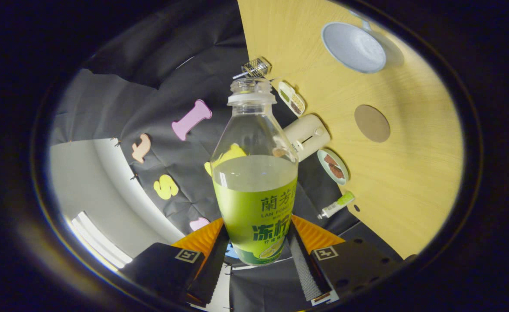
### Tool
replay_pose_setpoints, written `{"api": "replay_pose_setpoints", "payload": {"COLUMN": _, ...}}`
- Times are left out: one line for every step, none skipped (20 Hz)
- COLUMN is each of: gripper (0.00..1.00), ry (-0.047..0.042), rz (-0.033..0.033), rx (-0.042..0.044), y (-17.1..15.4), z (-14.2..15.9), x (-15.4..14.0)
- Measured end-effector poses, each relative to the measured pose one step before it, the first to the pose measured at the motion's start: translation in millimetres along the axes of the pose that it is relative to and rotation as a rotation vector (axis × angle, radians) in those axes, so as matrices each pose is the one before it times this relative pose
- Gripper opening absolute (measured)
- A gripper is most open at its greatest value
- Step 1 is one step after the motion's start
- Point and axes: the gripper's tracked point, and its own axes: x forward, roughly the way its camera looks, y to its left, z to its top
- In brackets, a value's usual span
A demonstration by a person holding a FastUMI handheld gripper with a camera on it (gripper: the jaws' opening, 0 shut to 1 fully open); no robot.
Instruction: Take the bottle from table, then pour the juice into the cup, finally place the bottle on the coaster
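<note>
A: The desk (410,173) appears tilted; cup (354,47) far right, coaster (372,123) nearer.

B: The tongs (258,247) clamp the uncapped bottle (254,190), lifted between them. Taking looks done; pouring and placing remain.

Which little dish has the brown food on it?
The round green dish beside the toaster. The long divided dish holds several foods instead. The gripper holds the bottle.
</note>
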Motion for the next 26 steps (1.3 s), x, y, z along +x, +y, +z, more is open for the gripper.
{"api": "replay_pose_setpoints", "payload": {"gripper": 0.79, "ry": -0.00203, "rz": -0.0153, "rx": -0.01998, "y": -2.55, "z": -0.13, "x": -1.27}}
{"api": "replay_pose_setpoints", "payload": {"gripper": 0.79, "ry": -0.00193, "rz": -0.01747, "rx": -0.0248, "y": -3.3, "z": 0.82, "x": -1.08}}
{"api": "replay_pose_setpoints", "payload": {"gripper": 0.79, "ry": -0.00434, "rz": -0.01139, "rx": -0.02873, "y": -3.93, "z": 0.15, "x": -1.75}}
{"api": "replay_pose_setpoints", "payload": {"gripper": 0.79, "ry": -0.00389, "rz": -0.00677, "rx": -0.0295, "y": -1.8, "z": 1.3, "x": -0.32}}
{"api": "replay_pose_setpoints", "payload": {"gripper": 0.79, "ry": -0.00496, "rz": -0.01014, "rx": -0.03117, "y": -1.53, "z": 0.84, "x": -0.56}}
{"api": "replay_pose_setpoints", "payload": {"gripper": 0.79, "ry": -0.00649, "rz": -0.01666, "rx": -0.03979, "y": -3.58, "z": -0.01, "x": -0.69}}
{"api": "replay_pose_setpoints", "payload": {"gripper": 0.79, "ry": -0.00132, "rz": -0.02424, "rx": -0.04552, "y": -5.39, "z": -0.08, "x": -1.23}}
{"api": "replay_pose_setpoints", "payload": {"gripper": 0.79, "ry": 0.00075, "rz": -0.03594, "rx": -0.04777, "y": -7.63, "z": -0.95, "x": -0.95}}
{"api": "replay_pose_setpoints", "payload": {"gripper": 0.79, "ry": -0.00028, "rz": -0.02633, "rx": -0.04451, "y": -5.38, "z": -1.69, "x": -2.56}}
{"api": "replay_pose_setpoints", "payload": {"gripper": 0.79, "ry": -0.00499, "rz": -0.02122, "rx": -0.04026, "y": -5.39, "z": -0.29, "x": -0.43}}
{"api": "replay_pose_setpoints", "payload": {"gripper": 0.79, "ry": -0.00528, "rz": -0.01546, "rx": -0.03793, "y": -2.12, "z": -1.83, "x": -0.23}}
{"api": "replay_pose_setpoints", "payload": {"gripper": 0.79, "ry": 0.00536, "rz": -0.02196, "rx": -0.03909, "y": -5.7, "z": -2.98, "x": 1.71}}
{"api": "replay_pose_setpoints", "payload": {"gripper": 0.8, "ry": 0.00238, "rz": -0.02043, "rx": -0.03886, "y": -5.28, "z": -3.37, "x": 1.81}}
{"api": "replay_pose_setpoints", "payload": {"gripper": 0.8, "ry": 0.0043, "rz": -0.02194, "rx": -0.04365, "y": -5.52, "z": -2.91, "x": 1.44}}
{"api": "replay_pose_setpoints", "payload": {"gripper": 0.8, "ry": 0.00258, "rz": -0.02267, "rx": -0.05022, "y": -4.99, "z": -3.9, "x": 0.58}}
{"api": "replay_pose_setpoints", "payload": {"gripper": 0.8, "ry": -0.00268, "rz": -0.02261, "rx": -0.05557, "y": -4.48, "z": -2.23, "x": 0.05}}
{"api": "replay_pose_setpoints", "payload": {"gripper": 0.8, "ry": -0.00643, "rz": -0.02311, "rx": -0.05673, "y": -3.62, "z": -0.7, "x": -1.26}}
{"api": "replay_pose_setpoints", "payload": {"gripper": 0.8, "ry": -0.00909, "rz": -0.02407, "rx": -0.05973, "y": -3.64, "z": -0.32, "x": -0.08}}
{"api": "replay_pose_setpoints", "payload": {"gripper": 0.8, "ry": -0.01411, "rz": -0.02922, "rx": -0.06043, "y": -4.64, "z": -0.1, "x": -1.32}}
{"api": "replay_pose_setpoints", "payload": {"gripper": 0.8, "ry": -0.01691, "rz": -0.02961, "rx": -0.06766, "y": -4.47, "z": 0.73, "x": -0.8}}
{"api": "replay_pose_setpoints", "payload": {"gripper": 0.8, "ry": -0.01551, "rz": -0.02969, "rx": -0.06497, "y": -4.7, "z": 0.47, "x": -0.86}}
{"api": "replay_pose_setpoints", "payload": {"gripper": 0.8, "ry": -0.01444, "rz": -0.02892, "rx": -0.05248, "y": -4.04, "z": -0.75, "x": -0.68}}
{"api": "replay_pose_setpoints", "payload": {"gripper": 0.8, "ry": -0.00618, "rz": -0.02196, "rx": -0.04358, "y": -2.02, "z": -2.84, "x": -0.83}}
{"api": "replay_pose_setpoints", "payload": {"gripper": 0.8, "ry": -0.00939, "rz": -0.01133, "rx": -0.04021, "y": -1.52, "z": -1.65, "x": -1.08}}
{"api": "replay_pose_setpoints", "payload": {"gripper": 0.8, "ry": -0.01205, "rz": -0.00791, "rx": -0.03655, "y": -0.16, "z": -2.21, "x": 0.19}}
{"api": "replay_pose_setpoints", "payload": {"gripper": 0.8, "ry": -0.01387, "rz": -0.00453, "rx": -0.04315, "y": -1.02, "z": -0.5, "x": 0.06}}
